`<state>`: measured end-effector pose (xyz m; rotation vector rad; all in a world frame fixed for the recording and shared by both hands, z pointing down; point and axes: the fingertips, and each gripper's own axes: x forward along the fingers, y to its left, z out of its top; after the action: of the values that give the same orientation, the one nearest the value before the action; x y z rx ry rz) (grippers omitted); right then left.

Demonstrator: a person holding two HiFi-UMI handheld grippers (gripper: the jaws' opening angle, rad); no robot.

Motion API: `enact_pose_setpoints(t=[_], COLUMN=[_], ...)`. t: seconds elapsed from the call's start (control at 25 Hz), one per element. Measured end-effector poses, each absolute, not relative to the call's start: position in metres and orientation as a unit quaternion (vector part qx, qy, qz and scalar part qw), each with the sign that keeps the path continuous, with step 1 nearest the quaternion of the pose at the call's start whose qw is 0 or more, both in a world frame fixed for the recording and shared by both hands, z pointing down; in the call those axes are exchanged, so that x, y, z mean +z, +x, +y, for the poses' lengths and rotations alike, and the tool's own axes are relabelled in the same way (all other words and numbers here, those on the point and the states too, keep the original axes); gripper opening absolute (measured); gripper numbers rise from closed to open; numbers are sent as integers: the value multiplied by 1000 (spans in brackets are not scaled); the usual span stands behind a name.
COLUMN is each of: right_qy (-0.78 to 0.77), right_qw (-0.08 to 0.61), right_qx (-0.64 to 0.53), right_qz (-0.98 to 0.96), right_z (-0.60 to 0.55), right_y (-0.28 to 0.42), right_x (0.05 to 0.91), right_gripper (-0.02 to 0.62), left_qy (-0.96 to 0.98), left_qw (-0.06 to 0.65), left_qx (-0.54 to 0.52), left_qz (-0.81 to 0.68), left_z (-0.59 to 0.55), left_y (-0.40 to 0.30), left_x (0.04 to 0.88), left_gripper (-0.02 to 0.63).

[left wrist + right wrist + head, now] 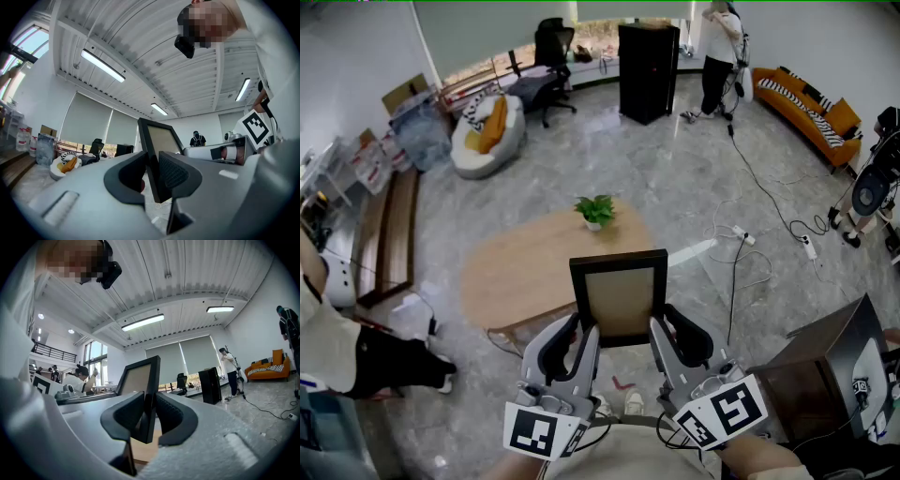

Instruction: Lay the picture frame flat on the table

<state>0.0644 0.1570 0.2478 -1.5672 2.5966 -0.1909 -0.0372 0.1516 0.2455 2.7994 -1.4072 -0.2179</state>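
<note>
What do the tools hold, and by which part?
The picture frame, upright: left tool clamps its left side bar, right tool its right side bar, both near the bottom.

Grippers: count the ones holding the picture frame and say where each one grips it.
2. The left gripper is clamped on the left edge of the picture frame, near the bottom. The right gripper is clamped on the right edge. No others are in view.

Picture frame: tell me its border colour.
Black, on the tan-panelled rectangular picture frame; the head view shows it best.
</note>
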Motion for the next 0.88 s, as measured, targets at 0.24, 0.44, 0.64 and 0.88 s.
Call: enact_pose_setpoints(t=[0.24,0.44,0.64,0.88], right_qy=[-513,-511,-507,-498], right_qw=[52,51,51,53], right_qx=[-64,-66,-71,-69], right_qz=[854,855,857,863], right_z=[156,158,158,156], right_y=[69,78,91,105], right_x=[248,251,254,258], right_gripper=[80,80,80,80], left_qy=[891,891,890,886], left_qw=[0,0,0,-5], left_qx=[-66,-62,-60,-58], left_qz=[-448,-449,-452,-461], left_z=[150,152,152,155], left_y=[-33,-23,-11,4], left_x=[246,248,251,254], left_gripper=[109,109,109,109])
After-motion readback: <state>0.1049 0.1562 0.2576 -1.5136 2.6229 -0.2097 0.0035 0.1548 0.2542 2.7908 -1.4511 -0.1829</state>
